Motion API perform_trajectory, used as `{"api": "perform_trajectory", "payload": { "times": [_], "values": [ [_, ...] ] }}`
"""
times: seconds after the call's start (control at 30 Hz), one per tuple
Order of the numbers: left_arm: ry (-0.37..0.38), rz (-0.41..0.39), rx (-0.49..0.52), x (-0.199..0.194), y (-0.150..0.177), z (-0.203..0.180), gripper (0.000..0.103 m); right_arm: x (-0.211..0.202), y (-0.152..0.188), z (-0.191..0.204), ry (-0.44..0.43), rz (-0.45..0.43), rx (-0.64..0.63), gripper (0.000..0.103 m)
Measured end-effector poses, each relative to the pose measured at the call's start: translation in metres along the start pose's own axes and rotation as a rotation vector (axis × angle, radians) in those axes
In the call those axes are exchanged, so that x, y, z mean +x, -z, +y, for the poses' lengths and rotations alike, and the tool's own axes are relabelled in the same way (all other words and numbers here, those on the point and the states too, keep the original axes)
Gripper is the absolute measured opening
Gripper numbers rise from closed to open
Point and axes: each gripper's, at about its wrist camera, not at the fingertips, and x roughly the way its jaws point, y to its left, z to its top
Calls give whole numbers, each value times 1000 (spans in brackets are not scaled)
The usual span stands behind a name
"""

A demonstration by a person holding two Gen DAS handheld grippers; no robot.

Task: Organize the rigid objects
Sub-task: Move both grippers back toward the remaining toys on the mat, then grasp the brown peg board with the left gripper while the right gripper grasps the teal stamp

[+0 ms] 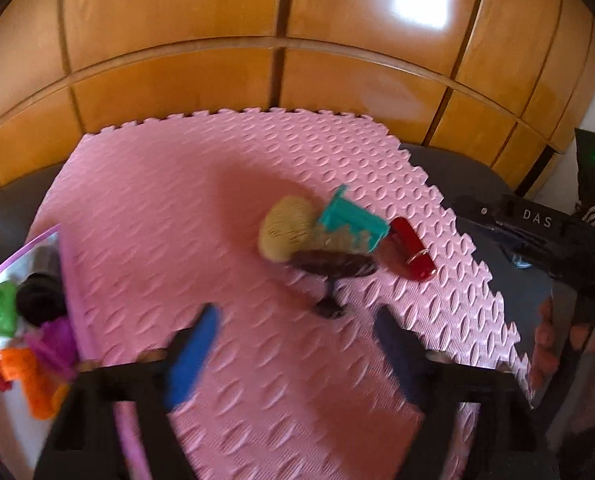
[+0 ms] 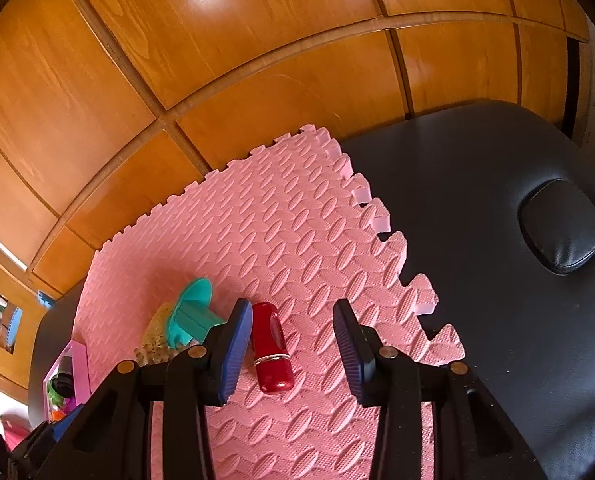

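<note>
On the pink foam mat (image 1: 201, 200) lies a cluster: a tan oval pad (image 1: 285, 232), a teal plastic piece (image 1: 349, 220), a dark brown stemmed dish (image 1: 333, 268) and a red tube (image 1: 411, 252). My left gripper (image 1: 297, 312) hovers just in front of the dish's foot, jaws wide open and holding nothing. In the right wrist view my right gripper (image 2: 291, 308) is open around the red tube (image 2: 271, 344). The tube lies on the mat close to the left finger (image 2: 233, 344), with a clear gap to the right one. The teal piece (image 2: 193, 312) sits just left of it.
A pink-rimmed box (image 1: 63, 272) at the mat's left edge holds several coloured items. The mat lies on a black padded table (image 2: 497, 240) against wooden cabinet doors (image 2: 217, 60). A person's hand (image 1: 549, 340) and black gear show at the right.
</note>
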Motion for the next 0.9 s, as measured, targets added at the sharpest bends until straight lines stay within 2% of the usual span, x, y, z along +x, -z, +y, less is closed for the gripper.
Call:
{"api": "perform_trajectory", "payload": {
  "times": [0.1, 0.13, 0.2, 0.37, 0.43, 0.5, 0.53, 0.77, 0.87, 0.9],
  "values": [
    [16, 14, 37, 20, -2, -15, 87, -1, 0, 1, -9, 1, 1, 42],
    [15, 21, 50, 27, -2, -18, 82, -1, -1, 0, -11, 1, 4, 42],
    [14, 73, 75, 47, -1, -23, 62, -1, -1, 0, -15, 3, 9, 42],
    [-1, 92, 62, 71, -3, -22, 57, 0, -2, 1, -30, 10, 14, 42],
    [-3, 80, 61, 75, -6, -23, 48, 2, -3, 3, -28, 12, 9, 42],
    [1, 77, 70, 79, -8, -25, 27, 3, -2, 4, -24, 16, 4, 42],
    [7, 70, 76, 79, -8, -26, 22, 4, -2, 3, -23, 18, 2, 42],
    [23, 75, 54, 60, 11, -17, 21, 8, 0, 2, -11, 29, -3, 42],
    [37, 64, 38, 44, 25, -13, 12, 9, 0, 0, 2, 31, -4, 42],
    [40, 63, 41, 39, 31, -13, 12, 10, 0, 0, 7, 30, -3, 42]
  ]
}}
